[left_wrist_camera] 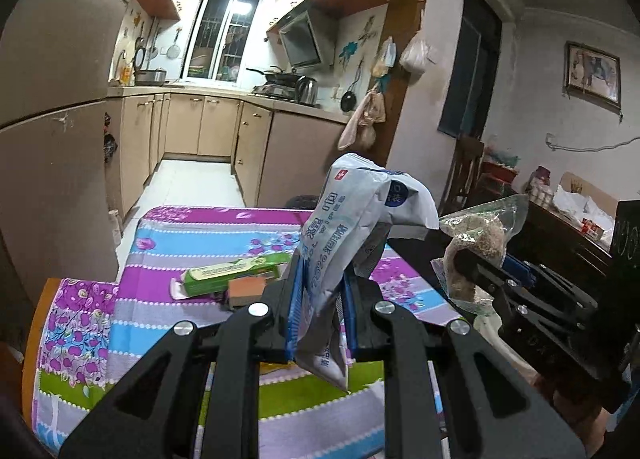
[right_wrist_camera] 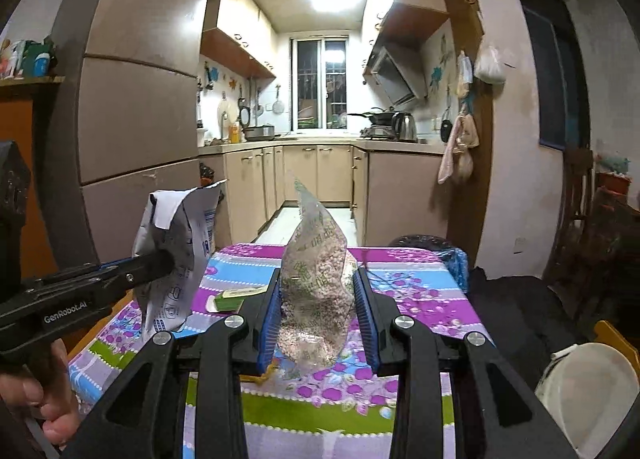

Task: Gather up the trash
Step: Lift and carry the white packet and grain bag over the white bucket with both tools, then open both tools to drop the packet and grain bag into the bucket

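Observation:
My left gripper (left_wrist_camera: 320, 279) is shut on a white and blue wet-wipes packet (left_wrist_camera: 352, 219) and holds it above the table. The same packet (right_wrist_camera: 176, 251) and left gripper (right_wrist_camera: 160, 259) show at the left of the right wrist view. My right gripper (right_wrist_camera: 318, 291) is shut on a clear plastic bag of grains (right_wrist_camera: 316, 291), held upright above the table; the bag (left_wrist_camera: 476, 243) and the right gripper (left_wrist_camera: 472, 259) also show at the right of the left wrist view. A green box (left_wrist_camera: 236, 273) lies on the table, also visible in the right wrist view (right_wrist_camera: 236, 297).
The table wears a striped floral cloth (left_wrist_camera: 192, 235). An orange sponge block (left_wrist_camera: 246, 291) lies beside the green box. A black-lined bin (right_wrist_camera: 424, 243) stands past the table's far right corner. A white bucket (right_wrist_camera: 588, 391) sits low right. A fridge (right_wrist_camera: 132, 115) stands left; kitchen behind.

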`<act>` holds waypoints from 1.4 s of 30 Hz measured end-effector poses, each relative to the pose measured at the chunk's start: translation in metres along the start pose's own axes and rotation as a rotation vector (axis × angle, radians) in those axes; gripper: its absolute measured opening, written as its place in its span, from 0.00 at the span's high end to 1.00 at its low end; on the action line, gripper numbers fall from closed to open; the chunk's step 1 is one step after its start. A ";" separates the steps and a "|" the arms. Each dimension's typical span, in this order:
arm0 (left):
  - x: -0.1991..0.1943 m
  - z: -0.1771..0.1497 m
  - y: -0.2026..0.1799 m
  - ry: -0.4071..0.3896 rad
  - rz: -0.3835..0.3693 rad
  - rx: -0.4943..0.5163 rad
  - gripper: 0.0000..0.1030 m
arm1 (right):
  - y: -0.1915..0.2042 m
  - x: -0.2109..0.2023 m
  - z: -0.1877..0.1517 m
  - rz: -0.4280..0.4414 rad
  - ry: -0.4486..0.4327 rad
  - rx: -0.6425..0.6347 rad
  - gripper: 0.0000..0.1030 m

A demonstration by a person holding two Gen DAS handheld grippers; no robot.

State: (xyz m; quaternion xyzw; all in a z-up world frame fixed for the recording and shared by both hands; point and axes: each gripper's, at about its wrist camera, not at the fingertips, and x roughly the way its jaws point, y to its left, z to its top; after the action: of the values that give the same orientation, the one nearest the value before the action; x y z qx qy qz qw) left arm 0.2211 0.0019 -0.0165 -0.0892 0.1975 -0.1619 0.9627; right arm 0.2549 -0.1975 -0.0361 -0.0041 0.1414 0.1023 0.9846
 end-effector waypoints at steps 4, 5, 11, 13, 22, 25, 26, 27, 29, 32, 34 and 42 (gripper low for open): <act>0.002 0.002 -0.017 0.001 -0.026 0.011 0.84 | -0.016 -0.015 0.001 -0.033 -0.007 0.015 0.66; 0.003 0.003 -0.021 0.003 -0.031 0.015 0.84 | -0.021 -0.017 0.001 -0.039 -0.008 0.018 0.66; 0.015 0.002 -0.047 0.026 -0.067 0.042 0.84 | -0.053 -0.035 0.003 -0.092 -0.006 0.042 0.66; 0.022 0.002 -0.059 0.037 -0.087 0.056 0.84 | -0.068 -0.044 0.004 -0.117 -0.002 0.048 0.66; 0.055 0.001 -0.148 0.098 -0.261 0.137 0.84 | -0.162 -0.086 0.003 -0.270 0.039 0.095 0.66; 0.070 0.000 -0.181 0.136 -0.331 0.161 0.84 | -0.203 -0.103 0.001 -0.333 0.066 0.111 0.66; 0.076 -0.002 -0.195 0.154 -0.355 0.168 0.84 | -0.216 -0.107 0.000 -0.348 0.077 0.120 0.66; 0.081 -0.003 -0.207 0.169 -0.375 0.179 0.84 | -0.234 -0.112 -0.002 -0.368 0.096 0.134 0.66; 0.093 -0.007 -0.233 0.209 -0.415 0.198 0.84 | -0.264 -0.121 -0.005 -0.394 0.127 0.164 0.66; 0.116 -0.016 -0.268 0.289 -0.466 0.229 0.84 | -0.314 -0.125 -0.014 -0.426 0.201 0.219 0.66; 0.134 -0.023 -0.289 0.346 -0.491 0.237 0.84 | -0.348 -0.121 -0.025 -0.423 0.263 0.268 0.66; 0.210 -0.060 -0.352 0.586 -0.487 0.264 0.84 | -0.439 -0.081 -0.088 -0.391 0.519 0.417 0.66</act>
State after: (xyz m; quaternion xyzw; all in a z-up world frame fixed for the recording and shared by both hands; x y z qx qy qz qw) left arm 0.2820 -0.4054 -0.0615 0.0408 0.4142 -0.4278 0.8023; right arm 0.2430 -0.6473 -0.1071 0.1436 0.4001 -0.1229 0.8968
